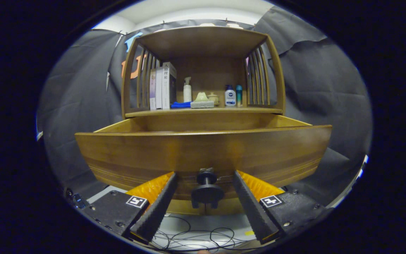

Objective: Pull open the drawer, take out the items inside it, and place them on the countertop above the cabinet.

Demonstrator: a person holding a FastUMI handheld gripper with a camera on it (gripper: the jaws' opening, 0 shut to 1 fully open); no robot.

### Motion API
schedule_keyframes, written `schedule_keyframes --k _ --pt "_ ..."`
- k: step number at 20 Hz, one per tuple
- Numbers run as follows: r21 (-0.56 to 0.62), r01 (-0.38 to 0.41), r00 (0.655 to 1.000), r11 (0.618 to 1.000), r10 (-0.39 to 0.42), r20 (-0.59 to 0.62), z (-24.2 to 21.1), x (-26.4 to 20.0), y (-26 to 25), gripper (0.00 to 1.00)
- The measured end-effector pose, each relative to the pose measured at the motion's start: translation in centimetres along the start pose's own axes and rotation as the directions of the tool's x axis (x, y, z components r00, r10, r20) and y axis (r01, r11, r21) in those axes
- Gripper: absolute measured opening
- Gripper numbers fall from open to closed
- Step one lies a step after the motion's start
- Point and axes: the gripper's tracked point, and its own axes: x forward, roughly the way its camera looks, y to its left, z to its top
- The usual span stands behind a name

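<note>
The wooden drawer (203,151) stands pulled out from the cabinet toward me, its front panel close ahead. A dark round knob (207,190) sticks out from the panel's lower middle. My gripper (204,176) is open, with one finger on each side of the knob and a gap between each finger and it. What lies inside the drawer is hidden behind the front panel. The countertop (203,112) runs just beyond the drawer.
On the countertop stand books (163,86), a white pump bottle (187,90), a blue cloth (180,104), a pale sponge-like block (202,102), a small jar (213,98) and two small bottles (233,96). Slatted sides and a top shelf (203,40) enclose it. Cables (196,236) lie on the floor.
</note>
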Motion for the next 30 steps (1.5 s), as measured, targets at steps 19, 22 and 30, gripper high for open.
schedule_keyframes --k 19,22,30 --pt "0.04 -0.005 0.998 0.999 0.008 -0.059 3.9 7.6 0.5 1.0" --pt "0.038 -0.004 0.998 0.999 0.006 -0.067 4.3 8.7 0.6 1.0" --pt "-0.003 -0.001 0.997 1.0 0.001 -0.073 5.2 11.8 0.5 1.0"
